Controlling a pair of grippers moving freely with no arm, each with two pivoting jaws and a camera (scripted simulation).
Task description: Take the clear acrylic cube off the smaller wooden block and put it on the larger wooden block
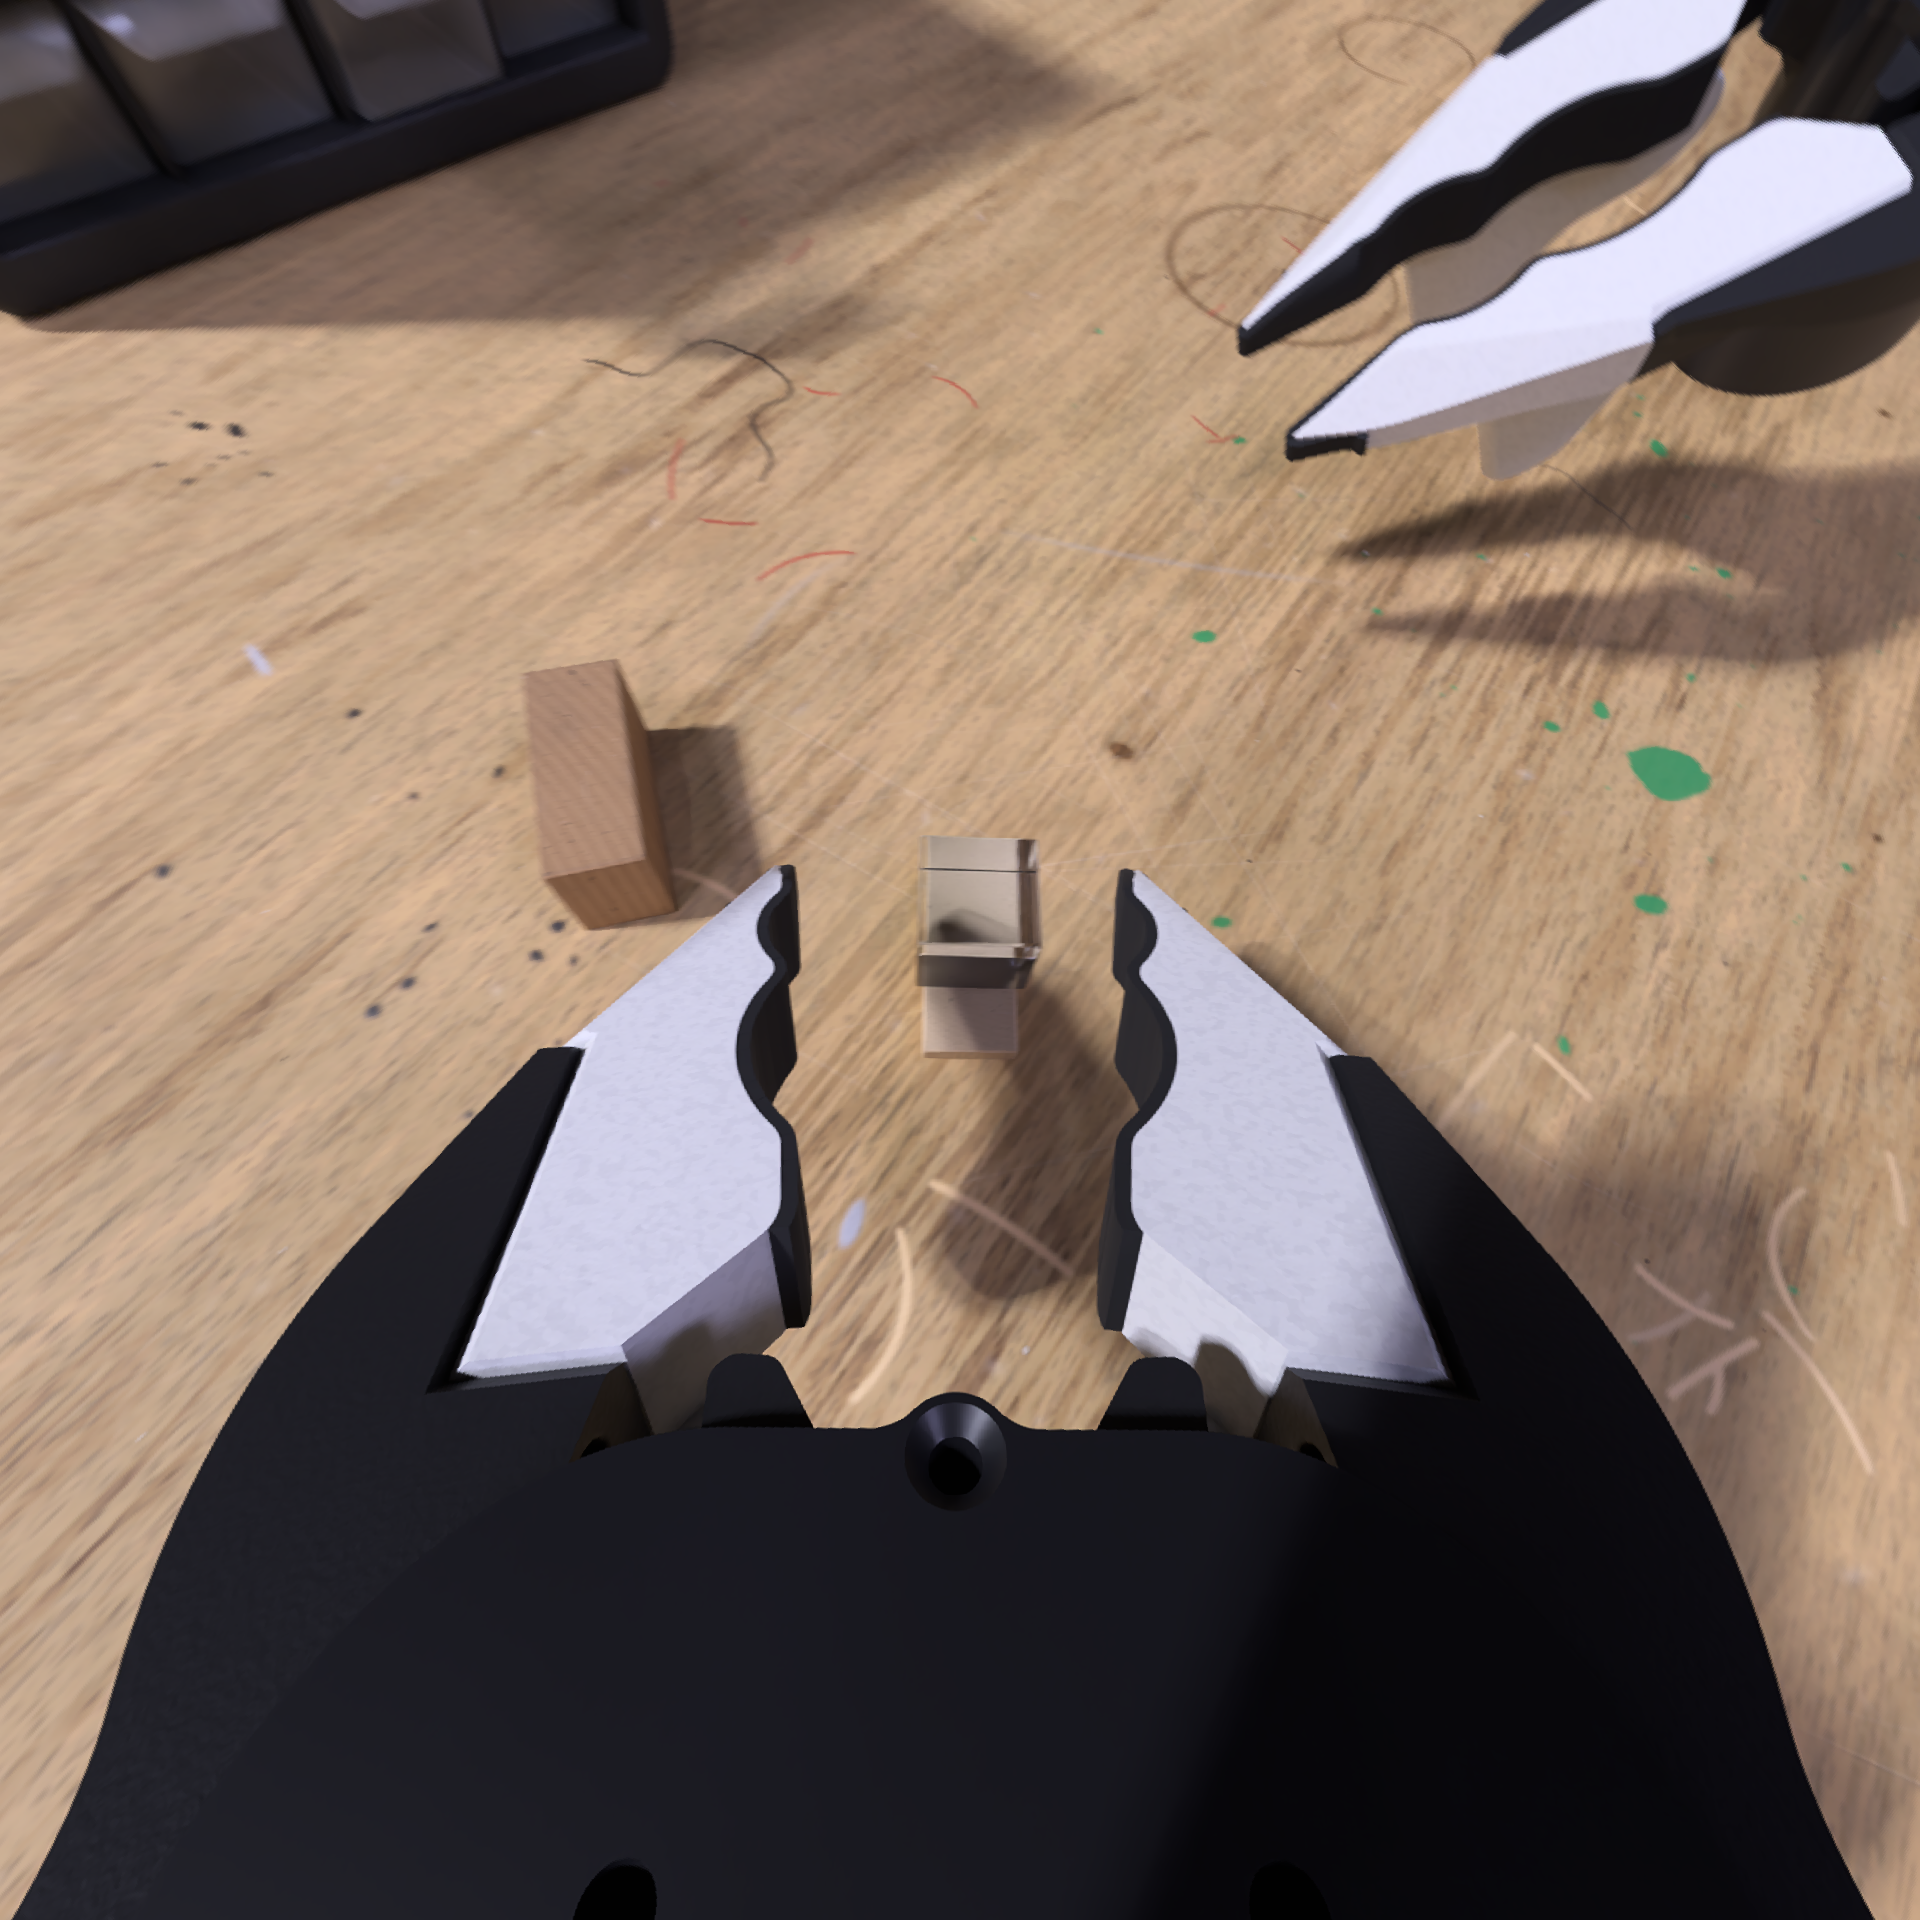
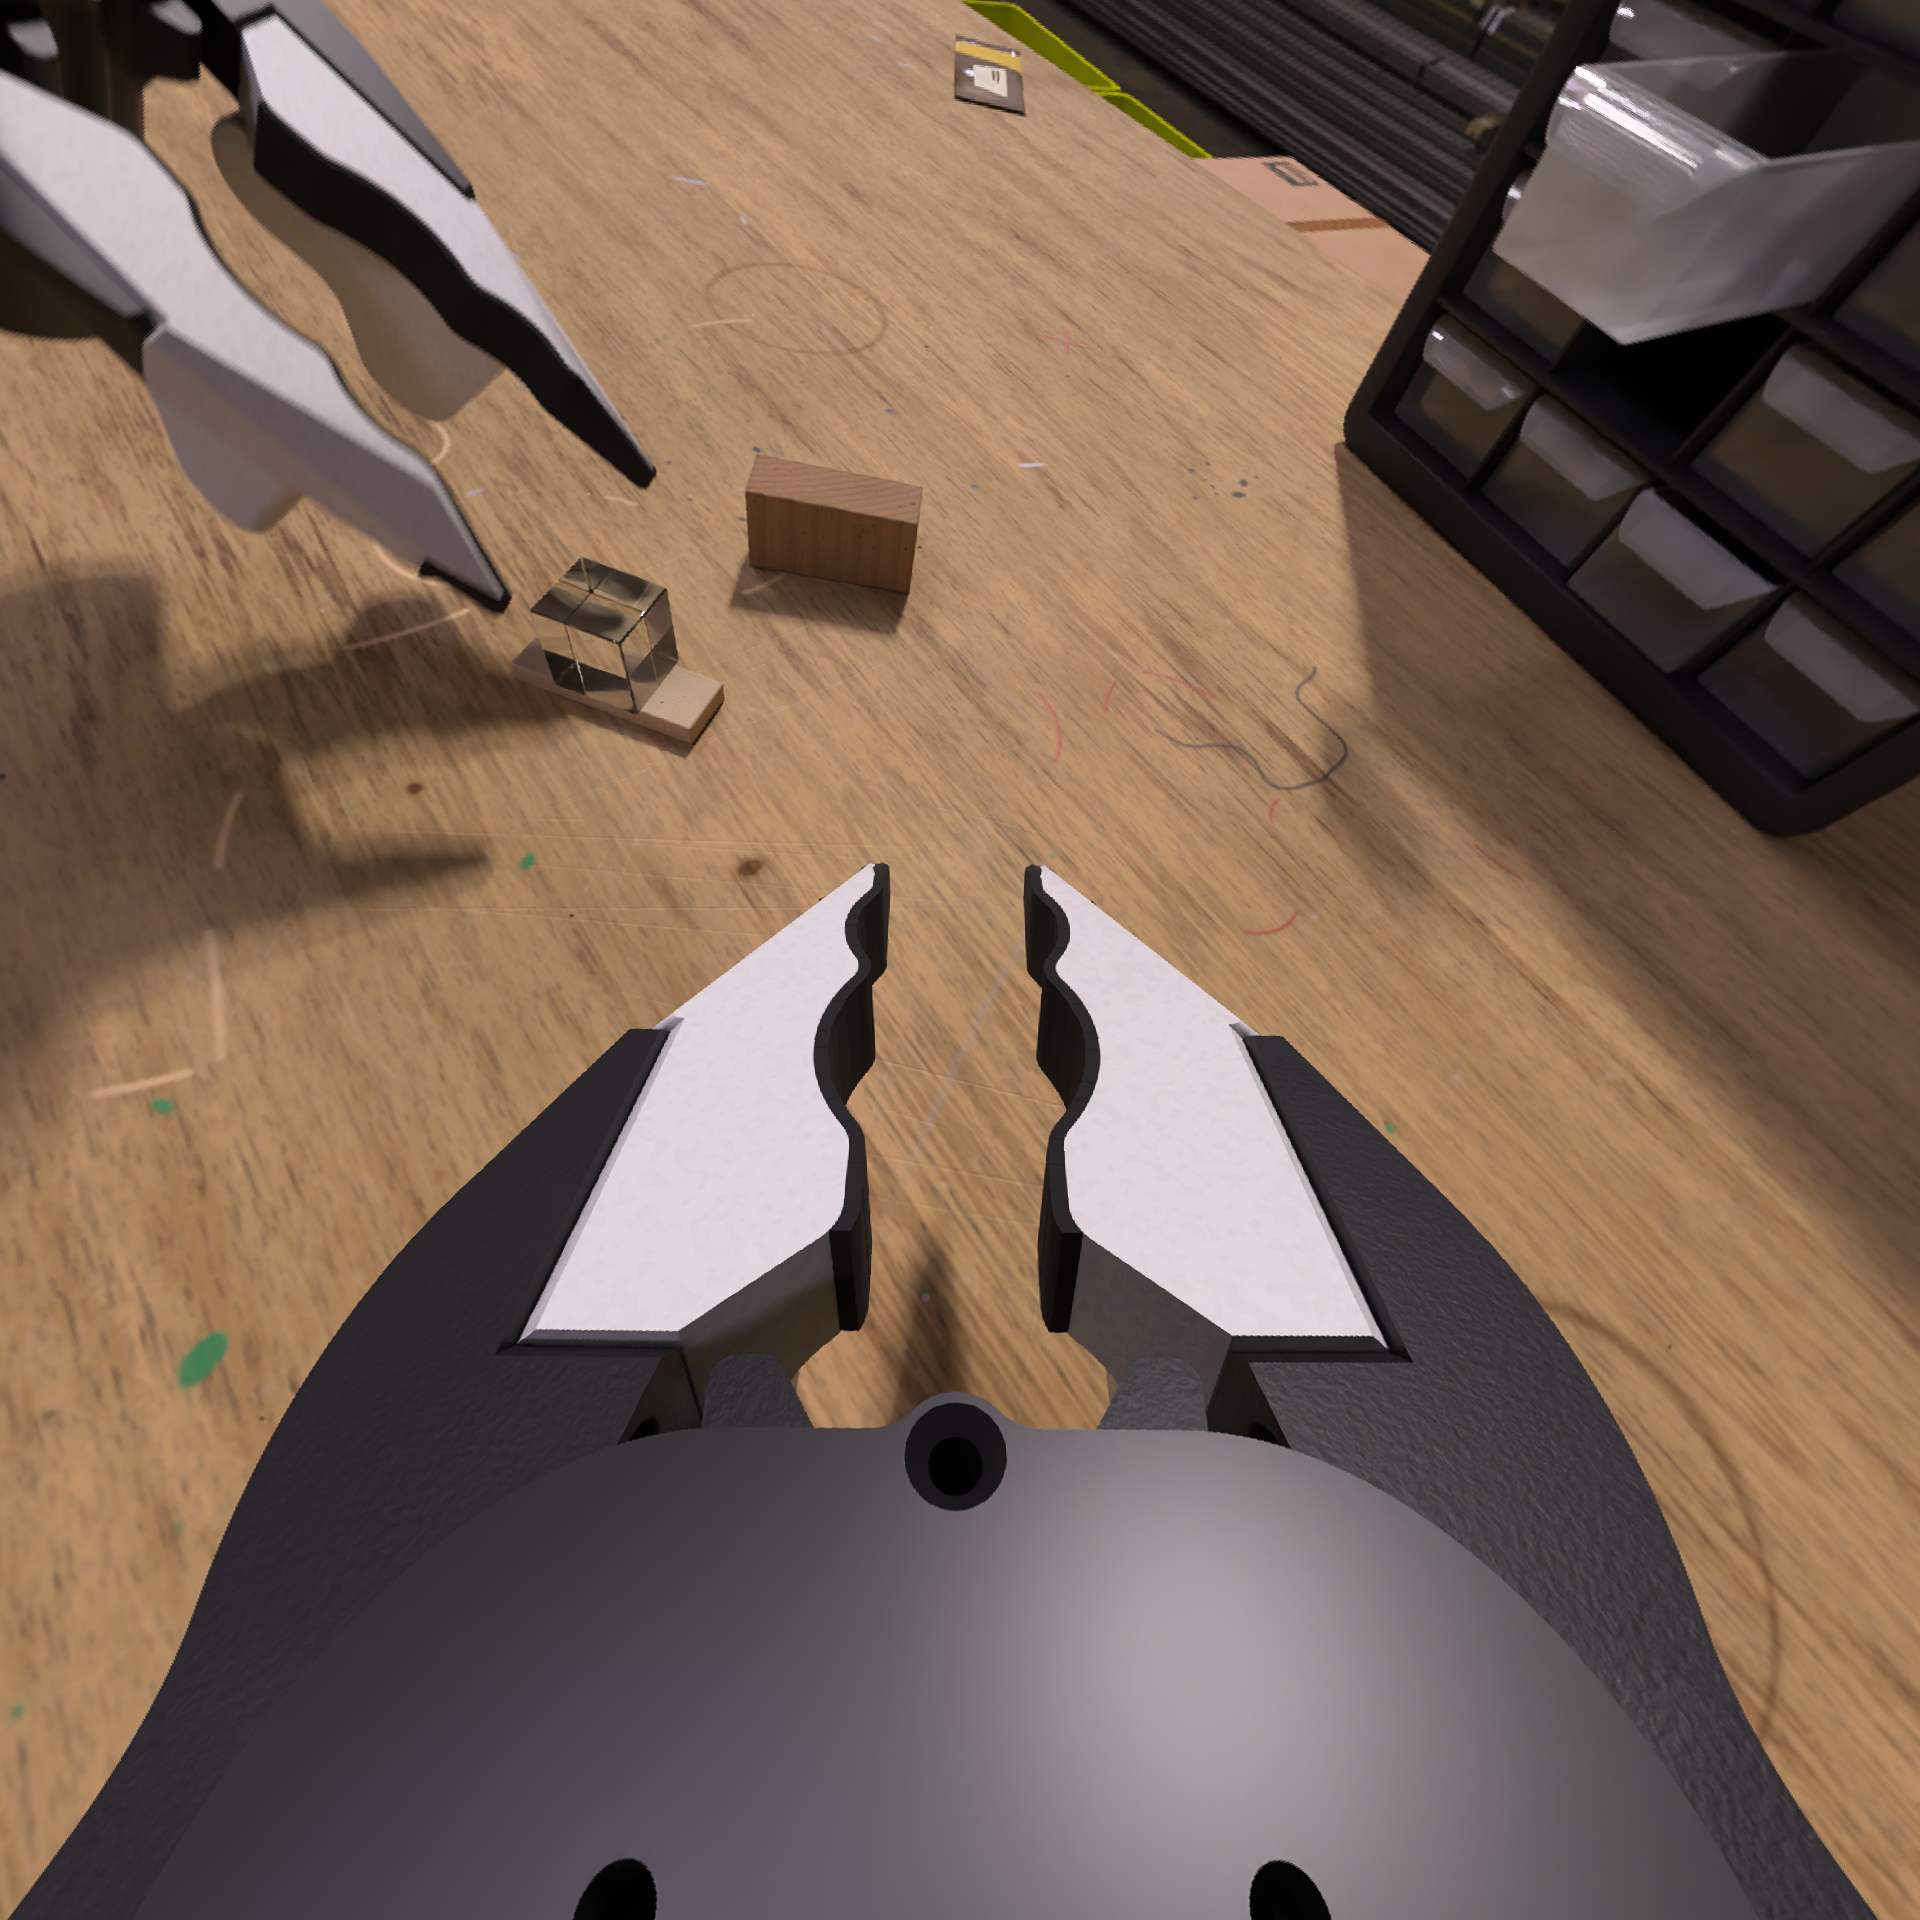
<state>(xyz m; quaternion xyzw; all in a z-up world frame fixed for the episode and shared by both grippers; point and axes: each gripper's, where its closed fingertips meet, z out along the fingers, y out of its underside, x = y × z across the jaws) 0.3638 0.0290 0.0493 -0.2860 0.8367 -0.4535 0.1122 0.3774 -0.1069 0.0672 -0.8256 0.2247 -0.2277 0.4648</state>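
The clear acrylic cube [image 1: 977,906] sits on one end of the thin smaller wooden block [image 1: 971,1027], which lies flat on the table. The larger wooden block [image 1: 597,795] stands to the left of it, apart. My left gripper [image 1: 956,878] is open and empty, its fingertips either side of the cube and a little above it, not touching. In the right wrist view the cube [image 2: 603,634], the smaller block [image 2: 681,709], the larger block [image 2: 831,525] and the left gripper [image 2: 571,538] show ahead to the left. My right gripper [image 2: 956,873] is open, empty, and hovers away from the blocks; it also shows in the left wrist view [image 1: 1268,395].
A black drawer cabinet [image 2: 1662,468] stands at the right of the right wrist view and also shows in the left wrist view [image 1: 312,125]. A cardboard box [image 2: 1309,197] and a small packet [image 2: 987,73] lie far off. The wooden table [image 1: 1351,831] bears paint spots and scratches.
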